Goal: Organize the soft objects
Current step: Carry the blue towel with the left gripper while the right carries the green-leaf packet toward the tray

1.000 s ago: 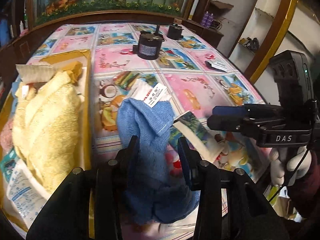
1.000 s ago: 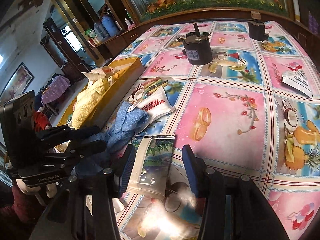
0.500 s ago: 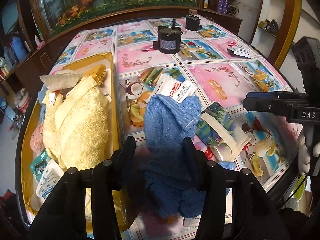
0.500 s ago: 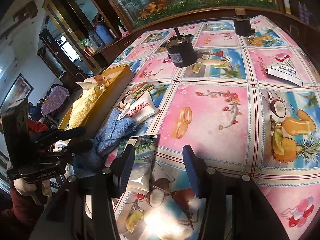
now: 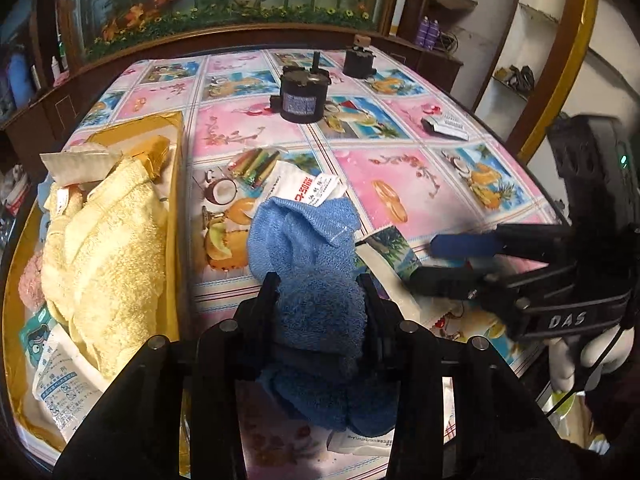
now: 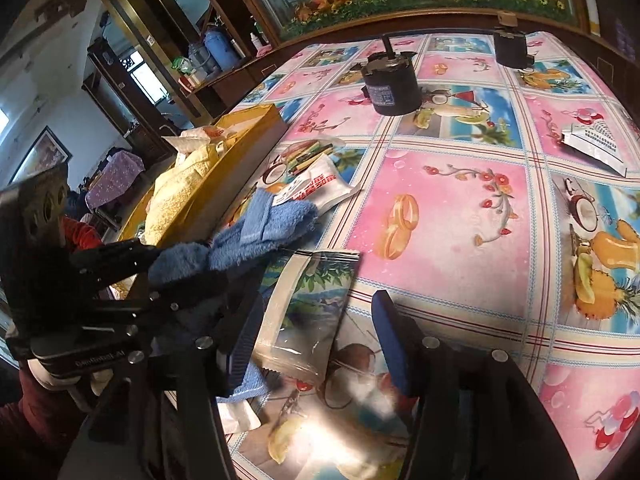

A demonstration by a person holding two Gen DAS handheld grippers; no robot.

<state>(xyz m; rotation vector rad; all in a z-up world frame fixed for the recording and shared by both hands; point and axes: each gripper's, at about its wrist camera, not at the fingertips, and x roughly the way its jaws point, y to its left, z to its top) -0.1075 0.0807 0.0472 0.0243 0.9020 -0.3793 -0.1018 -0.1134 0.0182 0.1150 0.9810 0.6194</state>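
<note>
Blue towel [image 5: 308, 264] sits bunched between the fingers of the left tool [image 5: 316, 292], both pads pressed into the cloth, so it's gripped; jaws closed in on it in the last half sec. Its lower folds hang over the near edge of the worktop [image 5: 420, 184], w/ the upper end resting on the worktop near that edge. From the right wrist view the same towel [image 6: 256, 232] runs from the left tool [image 6: 180, 276] out onto the worktop [image 6: 448, 208].

Right tool [image 6: 316, 332] is partly open, jaws just widened, gripping nothing; a clear plastic packet [image 6: 308, 308] lies flat on the worktop between its fingers, pads not pressing it. In the left wrist view the right tool [image 5: 428, 260] comes in from the right edge, tips at that packet [image 5: 384, 256], just beside the towel. A white-gloved hand [image 5: 592, 356] holds it.

Just past the towel: a white sachet w/ red print [image 5: 304, 188], touching the towel's far end, then a small pack of coloured sticks [image 5: 252, 166]. Toward the left edge stands a yellow tray [image 5: 174, 200] holding a yellow towel [image 5: 104, 256], paper packets and something pink at its left side. Farther toward the far edge: a black cylindrical motor [image 5: 302, 94], a smaller black one [image 5: 358, 62] behind it, and a white printed packet [image 5: 446, 126] toward the right edge, well apart from the towels. Worktop cover is a fruit-and-flower patterned cloth.
</note>
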